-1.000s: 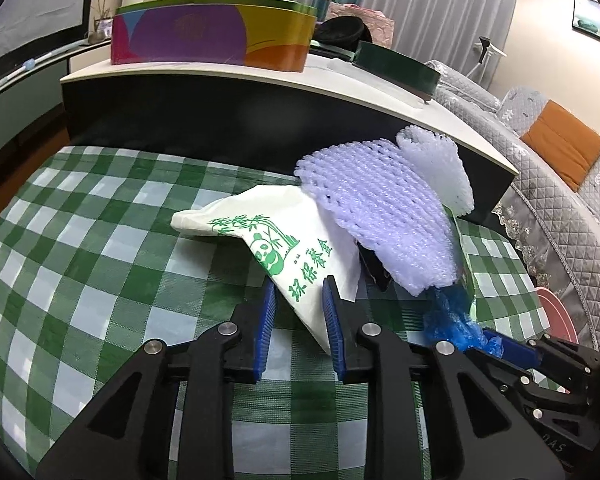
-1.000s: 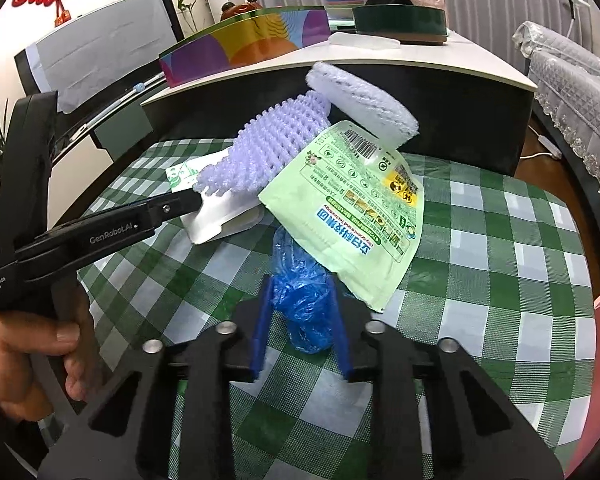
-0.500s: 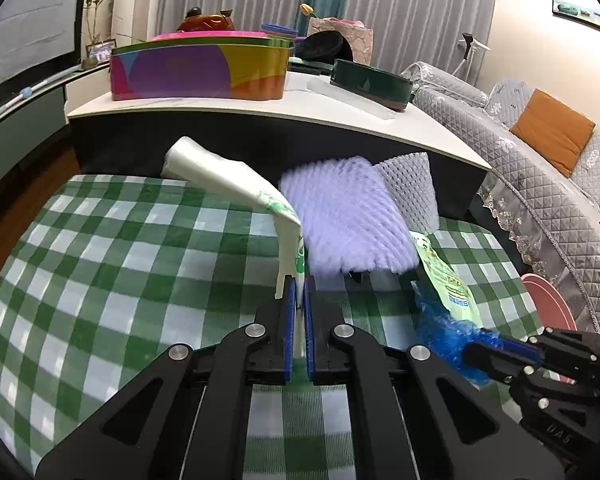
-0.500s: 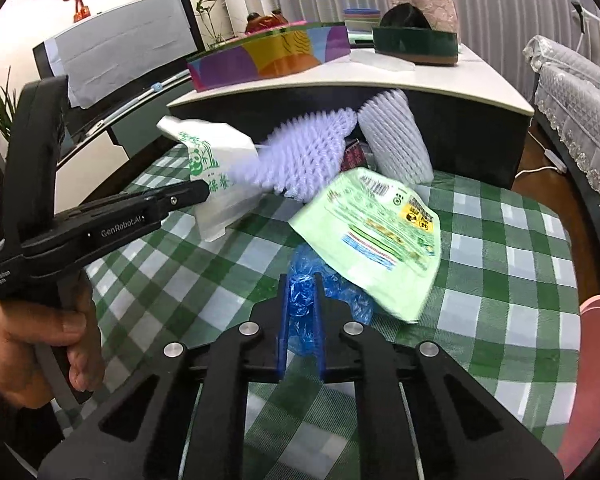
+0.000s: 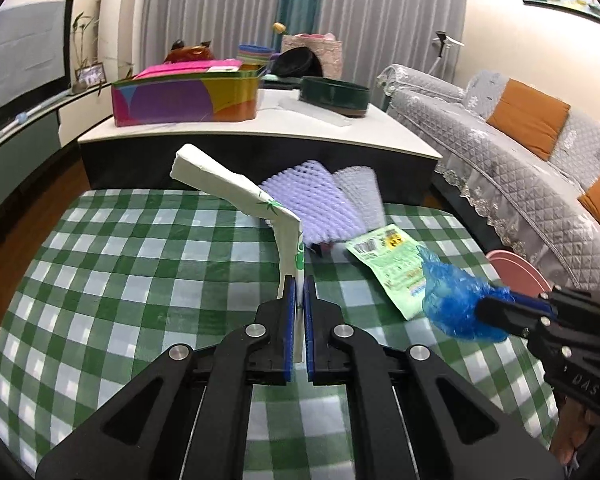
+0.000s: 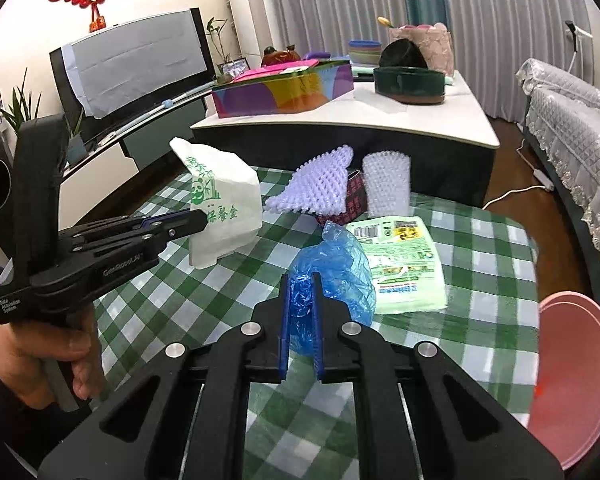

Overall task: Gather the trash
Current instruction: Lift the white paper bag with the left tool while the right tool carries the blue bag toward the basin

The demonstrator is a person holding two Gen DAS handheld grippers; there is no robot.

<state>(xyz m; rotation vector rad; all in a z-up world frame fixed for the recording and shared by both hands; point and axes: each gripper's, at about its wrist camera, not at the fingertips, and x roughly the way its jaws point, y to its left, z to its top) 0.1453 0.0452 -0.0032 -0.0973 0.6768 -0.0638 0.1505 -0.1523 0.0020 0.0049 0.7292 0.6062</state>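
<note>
My left gripper [image 5: 299, 280] is shut on a white paper bag with green panda print [image 5: 236, 192] and holds it lifted above the green checked tablecloth [image 5: 140, 264]; the bag [image 6: 224, 204] and left gripper [image 6: 198, 220] also show in the right wrist view. My right gripper [image 6: 301, 280] is shut on a crumpled blue plastic bag [image 6: 336, 268], raised off the cloth; it also shows in the left wrist view [image 5: 452, 304]. A green snack packet [image 6: 400, 264], a purple foam net [image 6: 316, 188] and a white foam net [image 6: 386, 184] lie on the table.
A pink bin [image 6: 572, 380] stands at the table's right edge. Behind is a white-topped counter [image 6: 440, 120] with a colourful tin [image 6: 284, 94] and a dark green round tin [image 6: 408, 84]. A grey sofa [image 5: 520, 168] is at the right.
Both grippers rose and pulled back with their loads. The white bag and the blue bag are lifted clear; the green packet slid off and now lies flat.
</note>
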